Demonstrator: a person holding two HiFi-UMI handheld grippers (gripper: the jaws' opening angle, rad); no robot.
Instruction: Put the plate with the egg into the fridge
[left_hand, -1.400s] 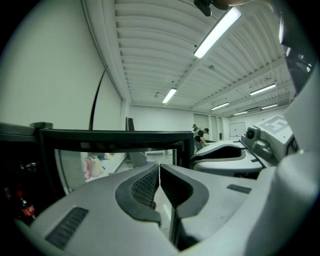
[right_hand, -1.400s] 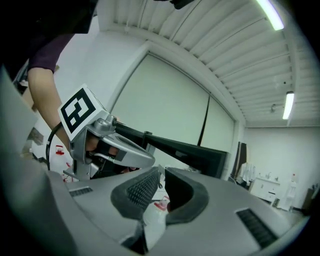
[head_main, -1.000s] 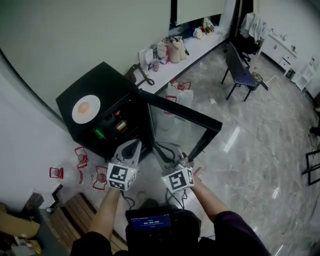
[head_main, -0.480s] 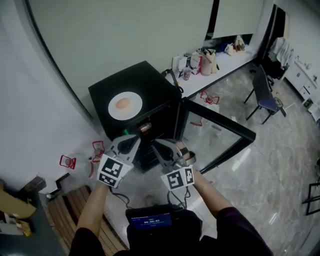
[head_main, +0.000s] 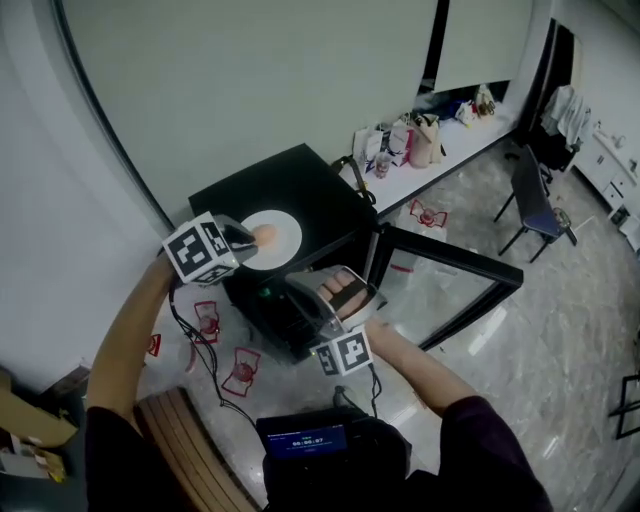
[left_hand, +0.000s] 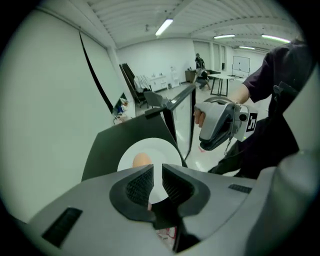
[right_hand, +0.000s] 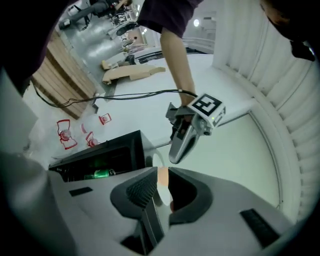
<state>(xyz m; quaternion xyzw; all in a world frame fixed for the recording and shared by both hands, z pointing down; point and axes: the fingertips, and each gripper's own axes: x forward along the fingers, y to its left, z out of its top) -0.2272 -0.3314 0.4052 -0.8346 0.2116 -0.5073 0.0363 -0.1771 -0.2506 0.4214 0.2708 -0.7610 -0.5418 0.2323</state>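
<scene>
1. The left gripper (left_hand: 156, 181), held low in front of the fridge (head_main: 310, 195) a second ago, is now raised to the fridge top, at the left edge of the plate (head_main: 288, 232).
2. The right gripper (right_hand: 161, 187), seen upright beside the left one a second ago, is now rolled onto its side and held level in front of the fridge's upper front edge.
3. The left gripper's jaws are closed together, with only a sliver left between the pads and nothing caught there. They are pointed down over the plate's near rim, and contact with it cannot be made out.
4. The right gripper's jaws are held a little apart, and nothing is clamped. The egg (head_main: 266, 236) and the plate's rim are seen through the gap, beyond the tips.
5. The plate is still found on the fridge top, near its front edge. The egg is seen on the plate's left part, just beside the left gripper's tips.
6. The fridge's glass door (head_main: 440, 295) is swung open to the right as before, and a green item (right_hand: 99, 174) is seen inside the open compartment.
</scene>
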